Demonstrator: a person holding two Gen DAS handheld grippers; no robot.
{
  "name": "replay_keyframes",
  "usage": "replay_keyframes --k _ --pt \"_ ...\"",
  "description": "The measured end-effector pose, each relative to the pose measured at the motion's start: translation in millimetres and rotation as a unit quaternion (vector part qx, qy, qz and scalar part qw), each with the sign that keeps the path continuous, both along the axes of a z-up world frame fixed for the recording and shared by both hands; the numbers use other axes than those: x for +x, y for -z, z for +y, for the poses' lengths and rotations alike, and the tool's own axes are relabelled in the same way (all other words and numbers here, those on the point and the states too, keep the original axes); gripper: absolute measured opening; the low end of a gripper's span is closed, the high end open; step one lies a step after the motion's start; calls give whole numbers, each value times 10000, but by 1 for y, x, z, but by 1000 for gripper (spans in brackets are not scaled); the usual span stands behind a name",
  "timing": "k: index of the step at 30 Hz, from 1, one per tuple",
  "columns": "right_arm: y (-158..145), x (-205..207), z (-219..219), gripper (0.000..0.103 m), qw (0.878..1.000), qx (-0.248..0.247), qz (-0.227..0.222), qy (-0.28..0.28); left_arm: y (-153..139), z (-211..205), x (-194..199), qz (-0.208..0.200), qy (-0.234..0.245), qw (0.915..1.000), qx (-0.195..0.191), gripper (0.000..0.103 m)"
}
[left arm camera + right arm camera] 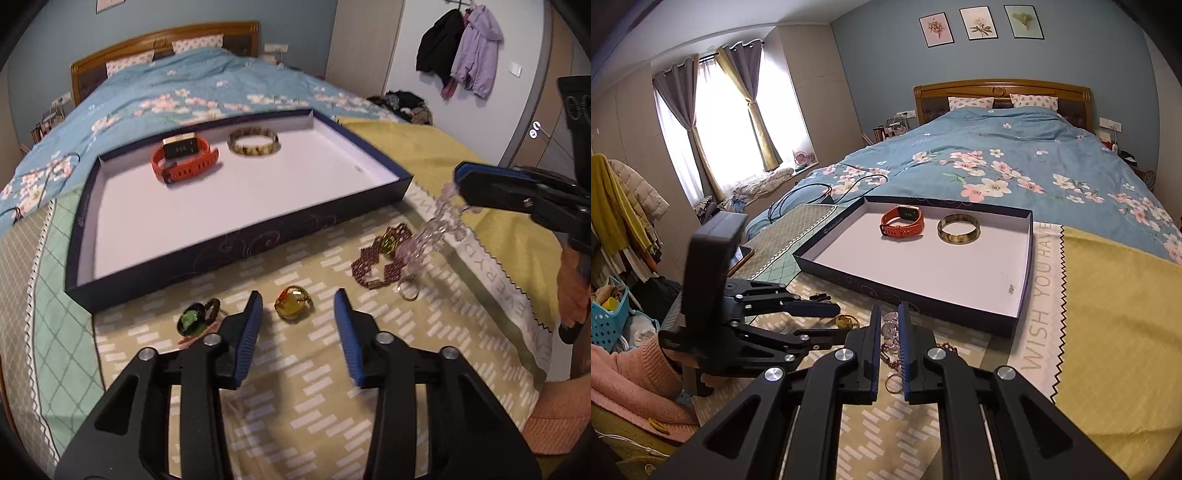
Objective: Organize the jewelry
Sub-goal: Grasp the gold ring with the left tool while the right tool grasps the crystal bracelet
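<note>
A shallow navy tray [236, 236] with a white floor lies on the bed and holds an orange watch [183, 158] and an amber bangle [253, 142]; the tray [1027, 266], watch [902, 222] and bangle [959, 229] also show in the right wrist view. My left gripper [298, 306] is open, low over a yellow ring [292, 305]. My right gripper [889, 328] is shut on a clear pink bead bracelet [890, 332], which dangles above the cloth [439, 218]. A maroon beaded bracelet [380, 262], a small metal ring [407, 291] and a green brooch [194, 319] lie on the cloth.
The jewelry lies on a patterned beige cloth [295, 387] over a yellow blanket [1115, 332]. A blue floral duvet [997, 166] covers the bed behind the tray. A phone [742, 258] lies left of the tray. Coats hang on the wall [461, 51].
</note>
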State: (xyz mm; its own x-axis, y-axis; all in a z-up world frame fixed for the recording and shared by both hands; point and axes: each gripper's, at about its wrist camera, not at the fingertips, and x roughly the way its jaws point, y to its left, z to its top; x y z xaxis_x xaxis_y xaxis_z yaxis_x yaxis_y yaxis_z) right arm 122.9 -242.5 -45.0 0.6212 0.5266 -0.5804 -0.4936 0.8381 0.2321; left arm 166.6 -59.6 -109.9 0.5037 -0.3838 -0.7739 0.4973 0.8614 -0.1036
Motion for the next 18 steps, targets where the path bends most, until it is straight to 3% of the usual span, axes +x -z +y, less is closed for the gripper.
replay_keyframes --k 2,5,18 --pt "1 1 -1 8 10000 12 19 -2 1 0 3 28 -12 10000 -17 34" --pt "3 1 -1 8 10000 31 45 8 4 0 7 71 -43 10000 -10 20" --pt "-2 6 0 8 9999 122 -32 4 -13 8 -1 -96 -122 9993 -329 19"
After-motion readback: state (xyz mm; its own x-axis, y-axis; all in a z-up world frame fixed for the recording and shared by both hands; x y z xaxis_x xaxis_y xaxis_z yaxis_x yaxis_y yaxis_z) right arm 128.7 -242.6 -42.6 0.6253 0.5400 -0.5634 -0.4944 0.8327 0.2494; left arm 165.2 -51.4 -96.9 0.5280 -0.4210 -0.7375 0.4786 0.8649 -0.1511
